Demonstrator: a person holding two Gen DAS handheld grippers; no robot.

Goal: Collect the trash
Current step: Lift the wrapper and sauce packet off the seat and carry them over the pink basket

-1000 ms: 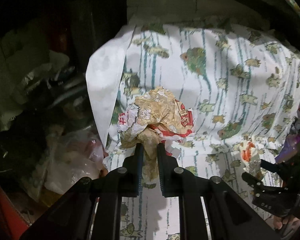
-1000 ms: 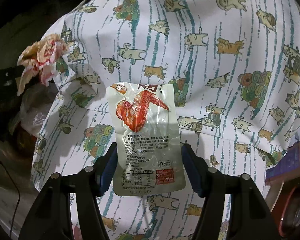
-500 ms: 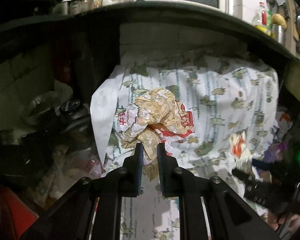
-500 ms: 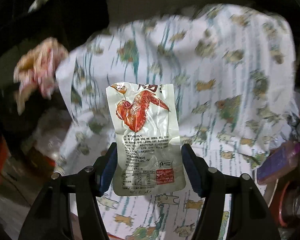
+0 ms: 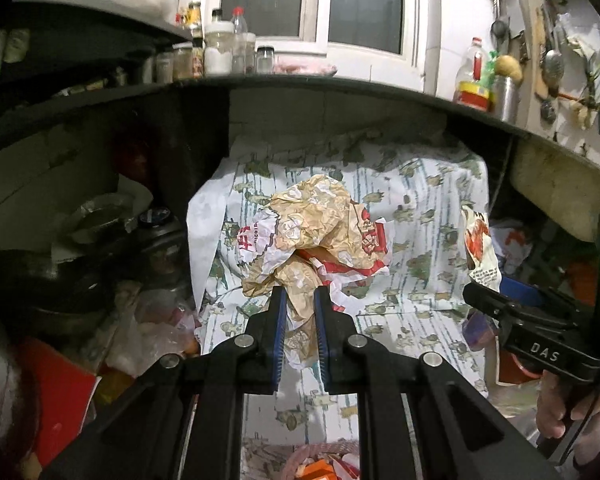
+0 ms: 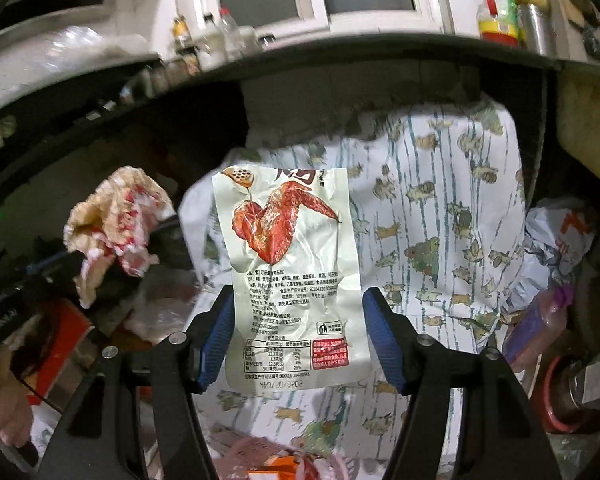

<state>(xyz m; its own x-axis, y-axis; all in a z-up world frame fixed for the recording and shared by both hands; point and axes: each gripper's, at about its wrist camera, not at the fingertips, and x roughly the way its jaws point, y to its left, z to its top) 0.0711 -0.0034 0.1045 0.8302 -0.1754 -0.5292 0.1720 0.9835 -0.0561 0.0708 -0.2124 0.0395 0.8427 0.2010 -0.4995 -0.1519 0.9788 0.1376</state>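
Left tongs (image 5: 300, 312) pinch a crumpled wrapper (image 5: 320, 232); right tongs (image 6: 298, 320), set wide, apparently clamp a chicken-wing packet (image 6: 292, 276) at twelve o'clock.

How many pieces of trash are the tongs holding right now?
2. A crumpled paper food wrapper is pinched in the left tongs; a chicken-wing snack packet is held in the right tongs. More trash may lie hidden in the clutter around.
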